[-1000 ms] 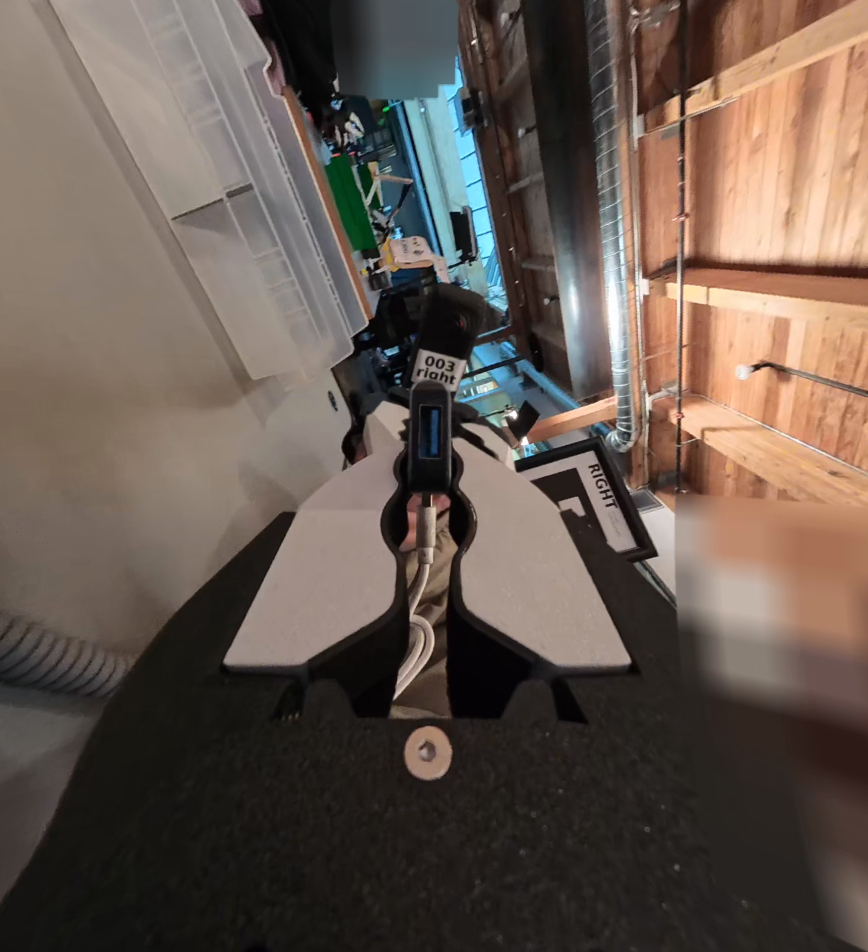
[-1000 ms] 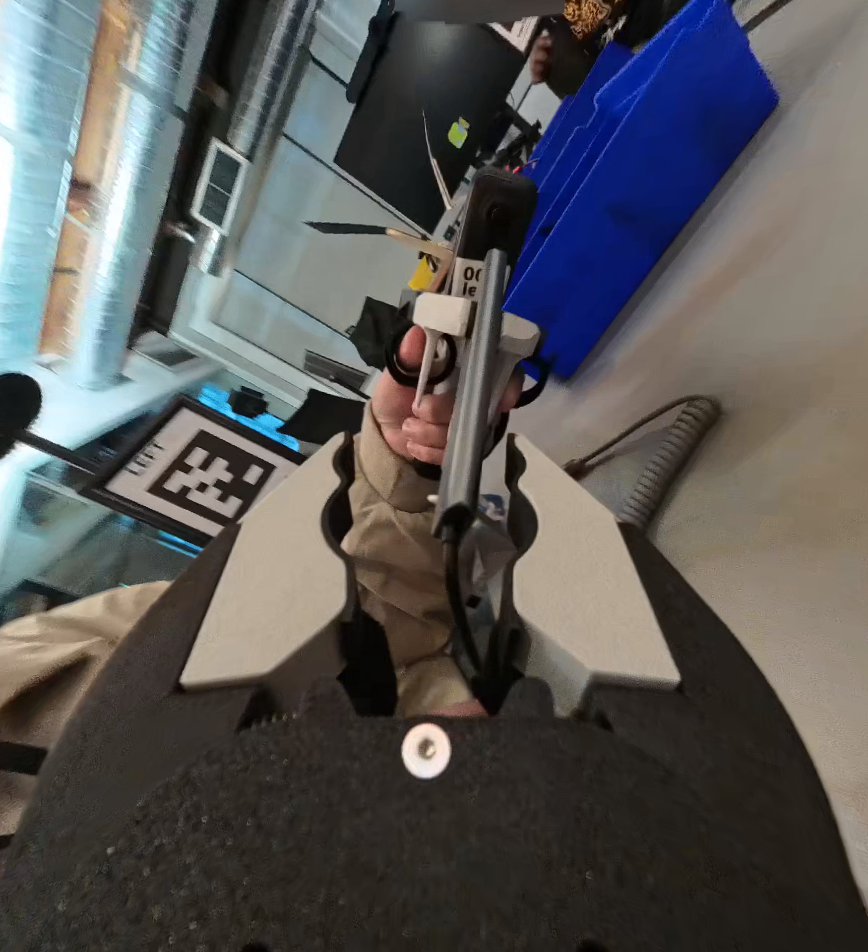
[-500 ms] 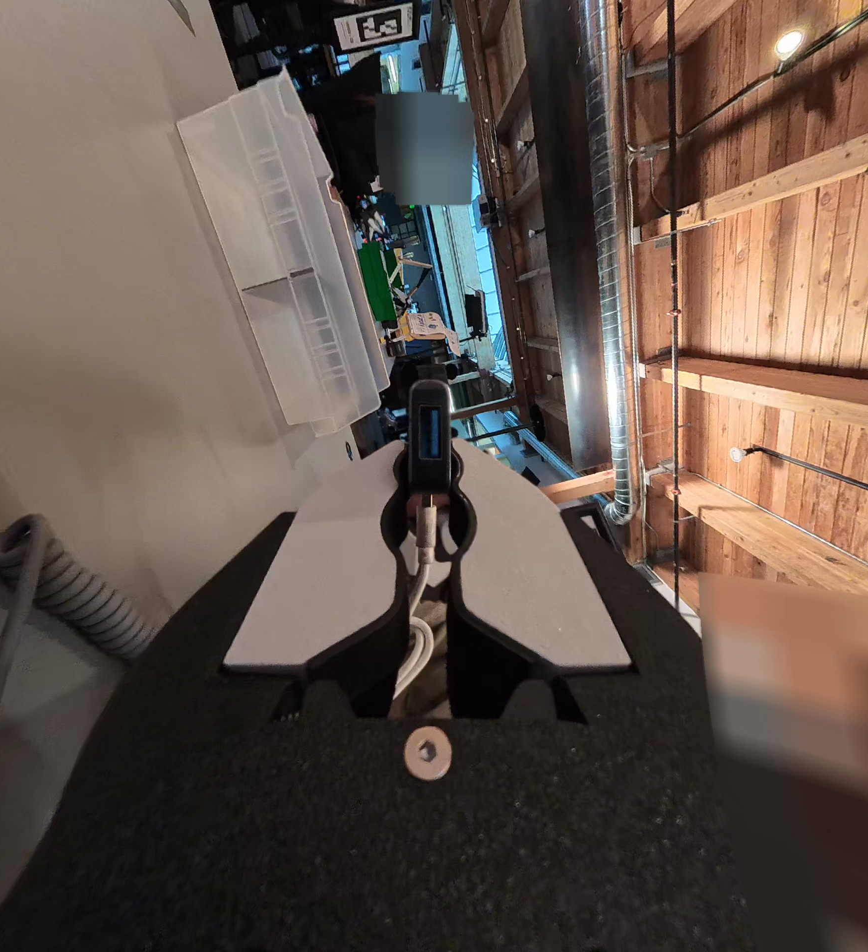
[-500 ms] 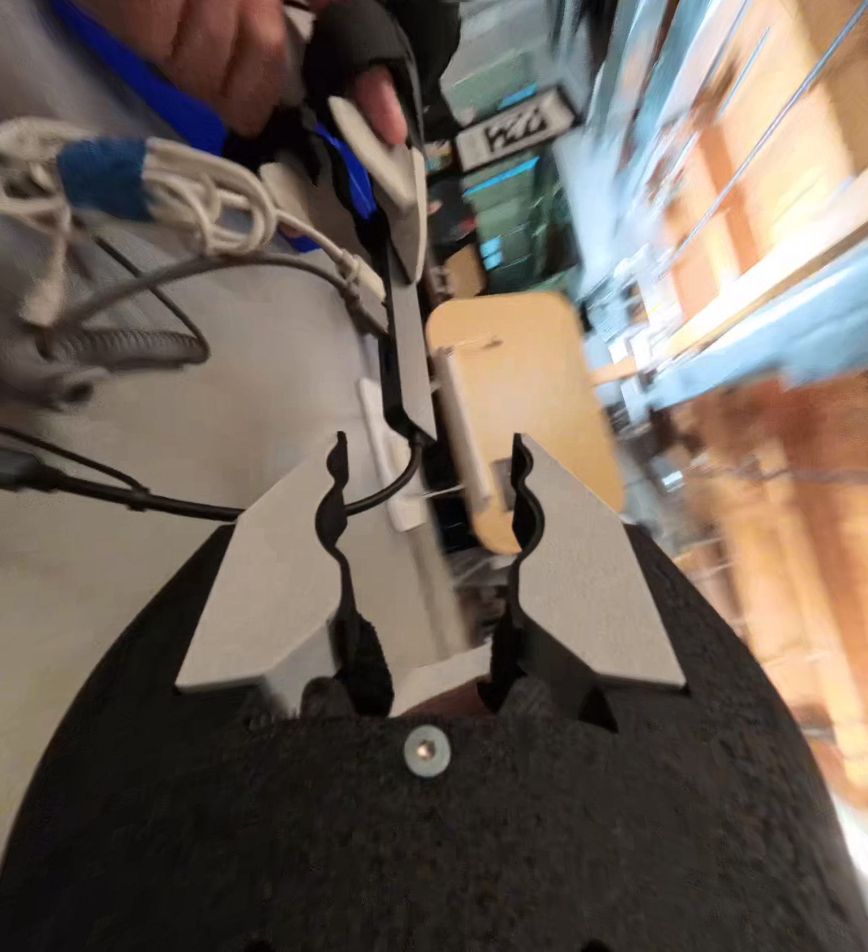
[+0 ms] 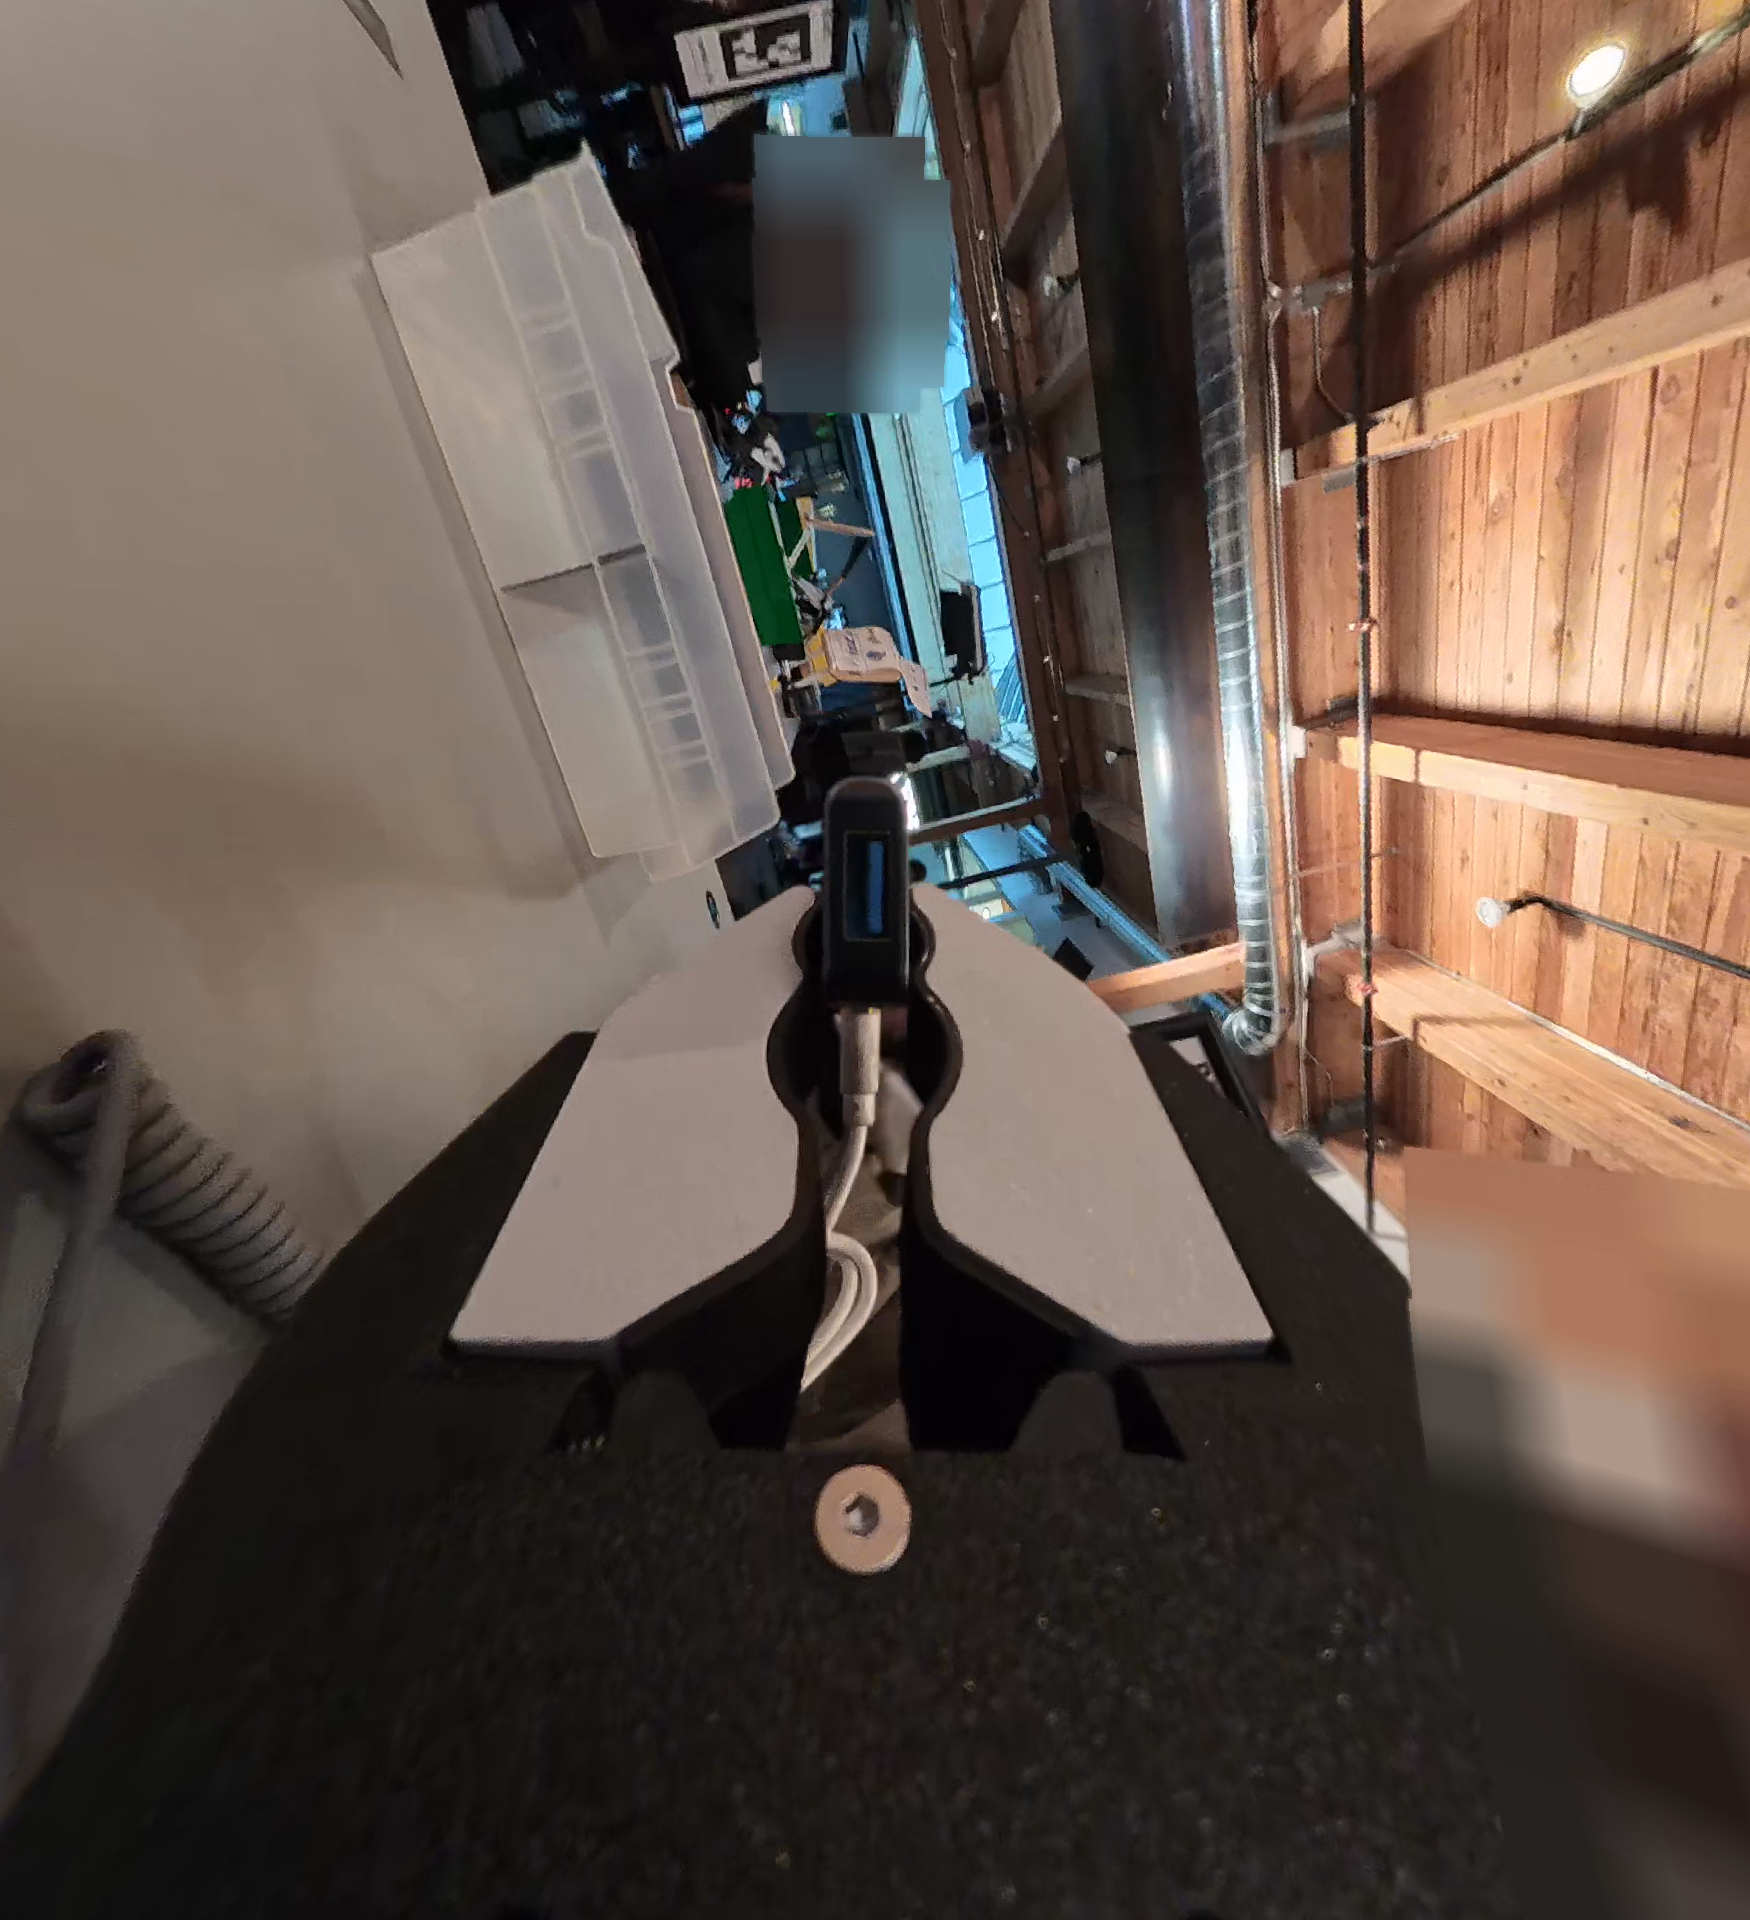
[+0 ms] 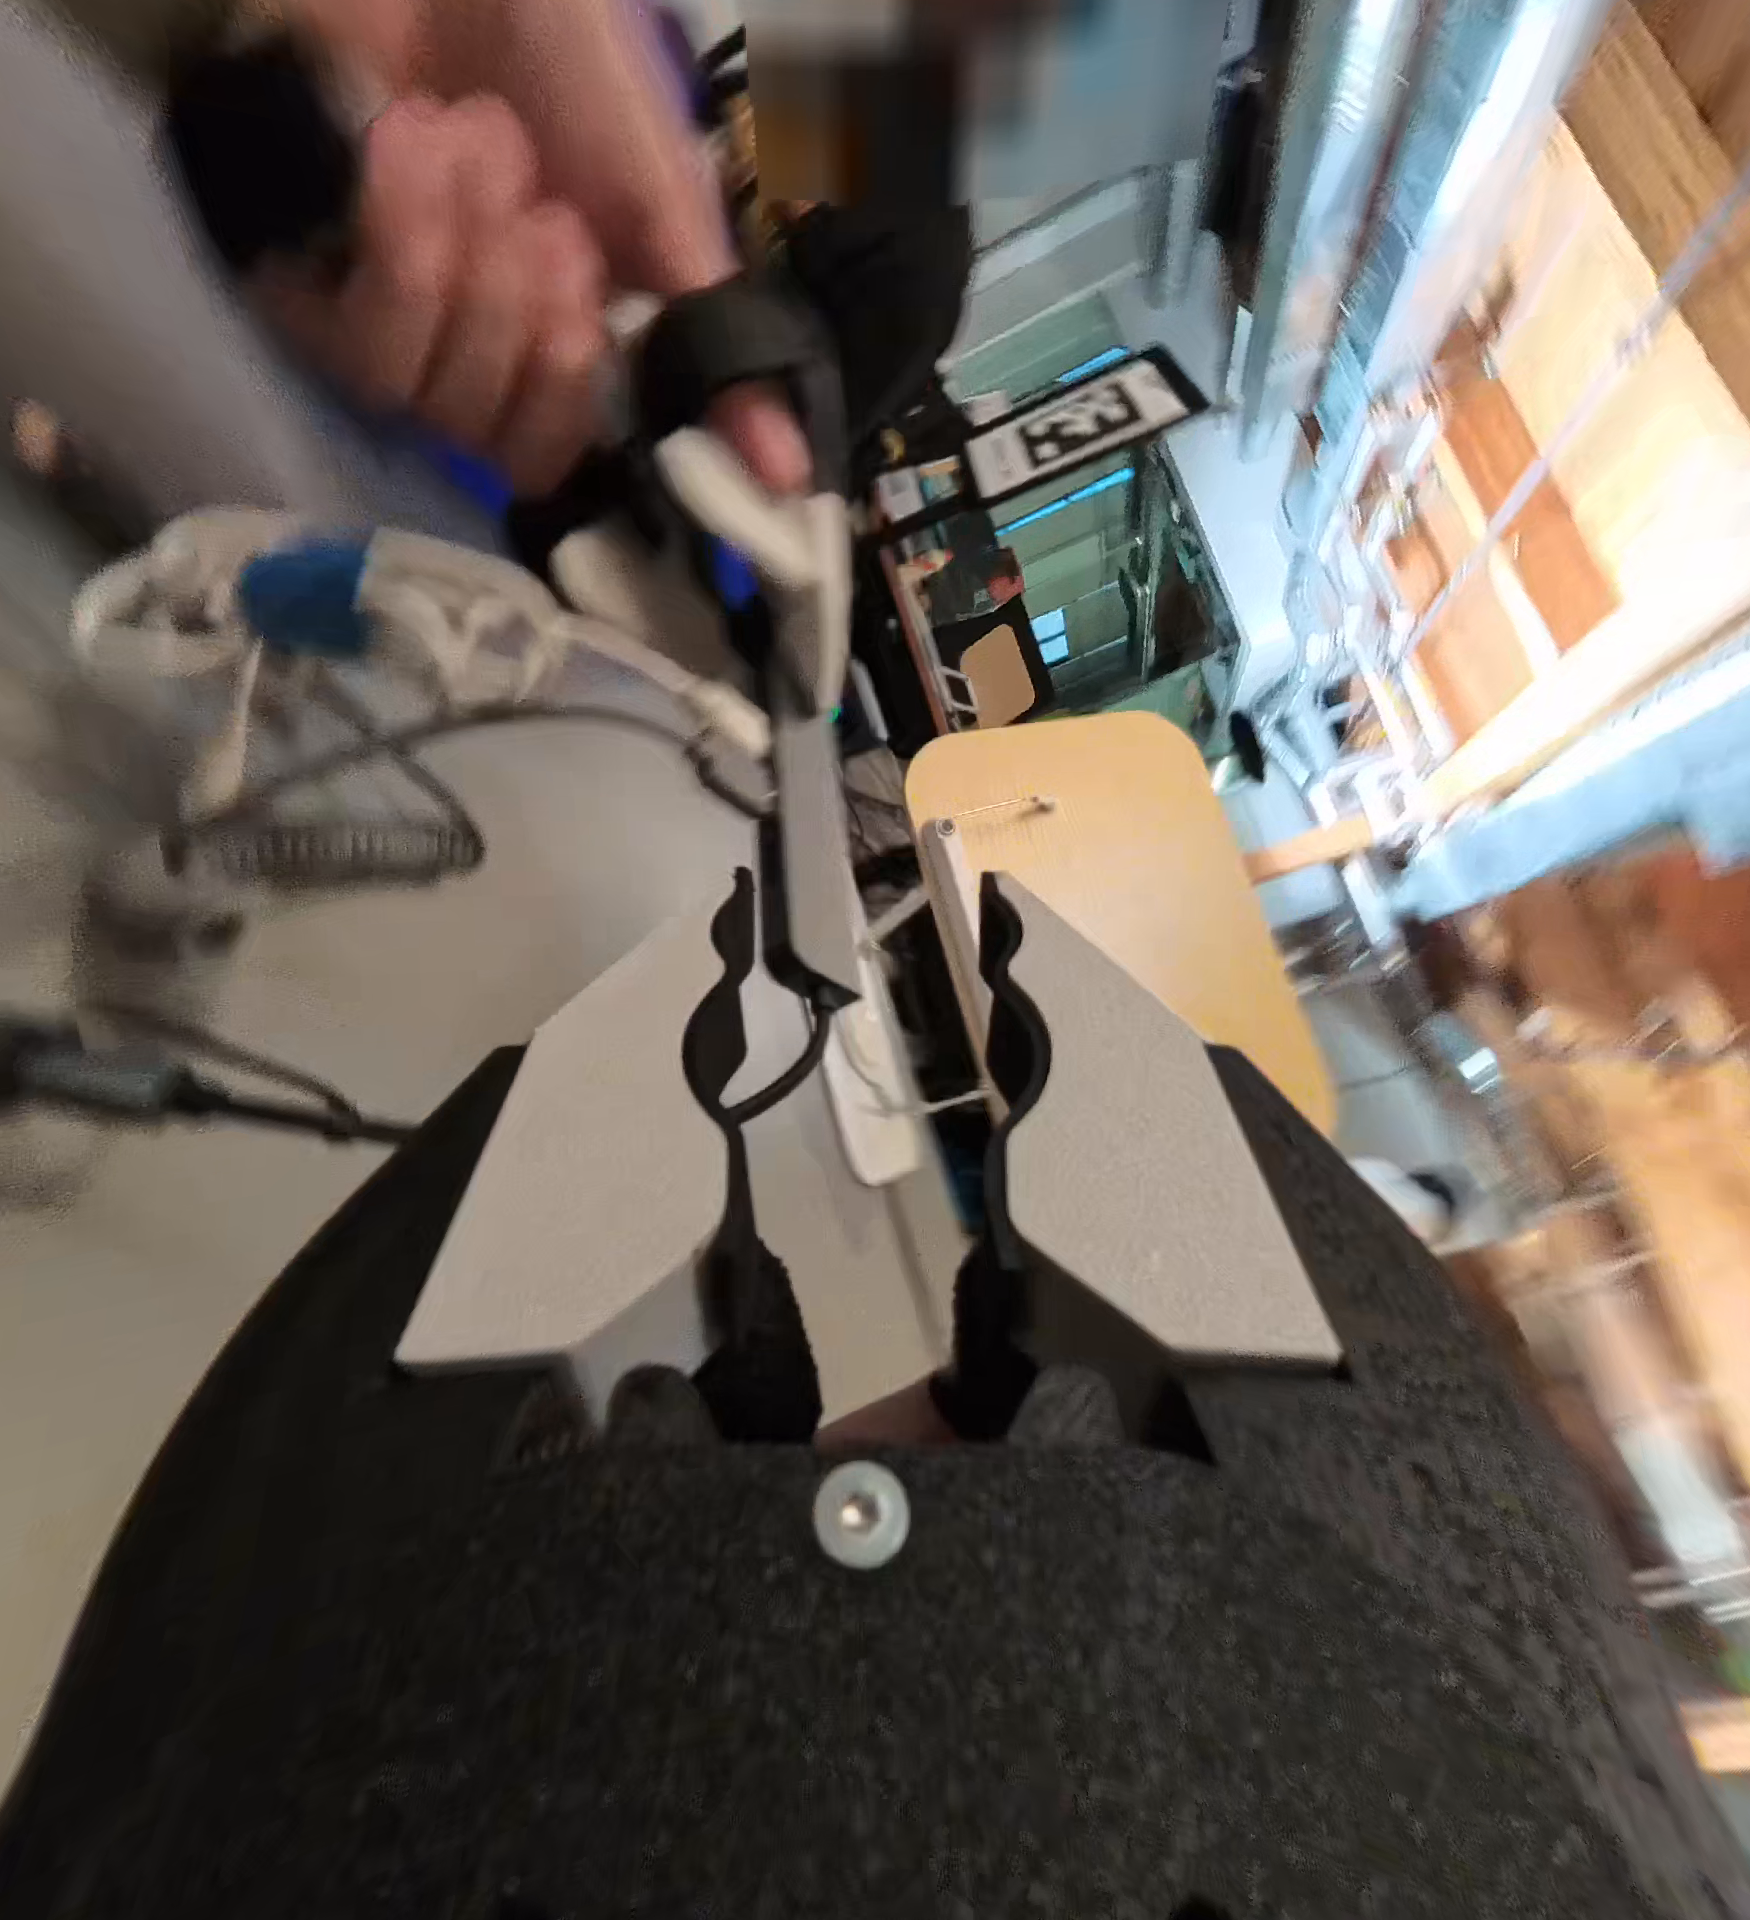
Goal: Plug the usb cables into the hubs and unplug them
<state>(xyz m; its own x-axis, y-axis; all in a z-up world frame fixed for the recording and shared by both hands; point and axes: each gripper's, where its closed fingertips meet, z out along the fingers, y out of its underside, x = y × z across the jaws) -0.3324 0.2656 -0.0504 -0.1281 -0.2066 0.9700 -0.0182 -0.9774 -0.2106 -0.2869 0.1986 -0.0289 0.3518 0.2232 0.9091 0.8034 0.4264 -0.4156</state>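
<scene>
My left gripper (image 5: 866, 920) is shut on a dark USB hub (image 5: 866, 894), seen end-on with a blue port facing me. A white cable (image 5: 855, 1101) is plugged into its near end and runs back between the fingers. In the blurred right wrist view the same grey hub (image 6: 809, 831) hangs from the far left gripper (image 6: 798, 582), held by a hand, with a black cable (image 6: 783, 1081) trailing from its lower end. My right gripper (image 6: 866, 935) is open and empty. The hub's lower end sits just beyond its left finger (image 6: 601, 1143).
A coiled grey cable (image 5: 185, 1184) and a translucent plastic bin (image 5: 580, 499) lie on the pale table. The right wrist view shows a white cable bundle with a blue tie (image 6: 299, 603), a dark connector on a cable (image 6: 102, 1081), a white flat piece (image 6: 876, 1122) and a wooden chair (image 6: 1110, 883).
The right wrist view has swung round sharply; my right gripper, earlier around the hub's cable end, now stands open beside it. The right gripper has left the left wrist view. The left keeps its hold.
</scene>
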